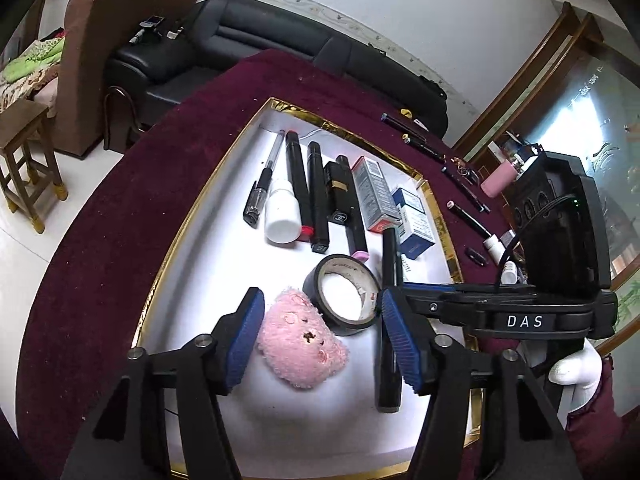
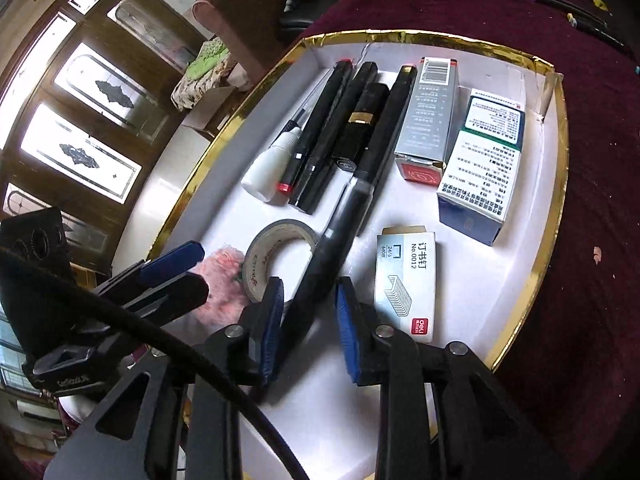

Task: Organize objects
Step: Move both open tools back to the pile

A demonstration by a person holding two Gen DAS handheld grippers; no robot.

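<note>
A white tray with a gold rim (image 1: 224, 160) (image 2: 558, 184) lies on a dark red cloth. In it lie a row of black pens and markers (image 1: 298, 184) (image 2: 320, 132), a white bottle (image 1: 282, 212), small boxes (image 1: 374, 192) (image 2: 476, 168), a staple box (image 2: 404, 284), a roll of black tape (image 1: 342, 294) (image 2: 276, 258) and a pink plush toy (image 1: 302, 344) (image 2: 220, 280). My left gripper (image 1: 320, 340) is open around the plush toy, just above the tray. My right gripper (image 2: 308, 328) is open, with a black pen (image 2: 328, 256) (image 1: 390, 332) lying between its fingers.
Several pens (image 1: 424, 140) and small bottles (image 1: 496, 178) lie on the cloth right of the tray. A black sofa (image 1: 248, 40), a brown armchair (image 1: 100, 60) and a wooden stool (image 1: 24, 160) stand beyond the table. Wooden glass doors (image 2: 80, 128) are at the left.
</note>
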